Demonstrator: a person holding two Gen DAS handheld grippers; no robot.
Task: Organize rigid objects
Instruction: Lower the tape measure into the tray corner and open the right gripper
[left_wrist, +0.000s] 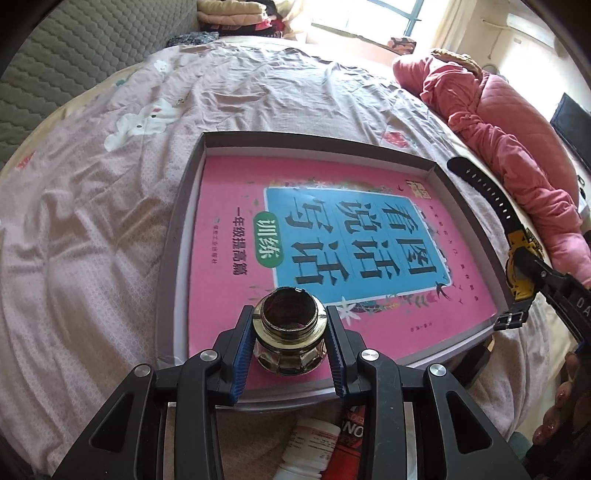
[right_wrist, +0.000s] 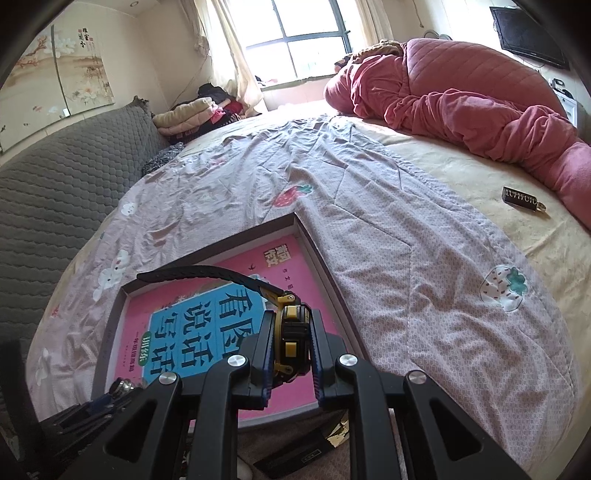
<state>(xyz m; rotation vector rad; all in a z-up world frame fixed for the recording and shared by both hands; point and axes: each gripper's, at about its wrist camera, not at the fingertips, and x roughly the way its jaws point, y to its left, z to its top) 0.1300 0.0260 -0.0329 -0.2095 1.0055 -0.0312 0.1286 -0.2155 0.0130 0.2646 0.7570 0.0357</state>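
Observation:
A shallow grey box (left_wrist: 184, 206) lies on the bed with a pink book (left_wrist: 229, 295) flat inside it. My left gripper (left_wrist: 290, 325) is shut on a small open glass ink jar (left_wrist: 290, 339), held over the box's near edge. My right gripper (right_wrist: 288, 343) is shut on a yellow and black wristwatch (right_wrist: 291, 332), its black strap (right_wrist: 207, 275) sticking out over the box (right_wrist: 110, 325). In the left wrist view the watch (left_wrist: 519, 266) and right gripper hang over the box's right rim.
A white pill bottle (left_wrist: 310, 450) and a red-black packet (left_wrist: 349, 432) lie below the left gripper. A small black lettered tag (right_wrist: 521, 197) lies on the yellow sheet. A pink quilt (right_wrist: 461, 96) is heaped at the bed's far right. A grey headboard (right_wrist: 55, 192) is at left.

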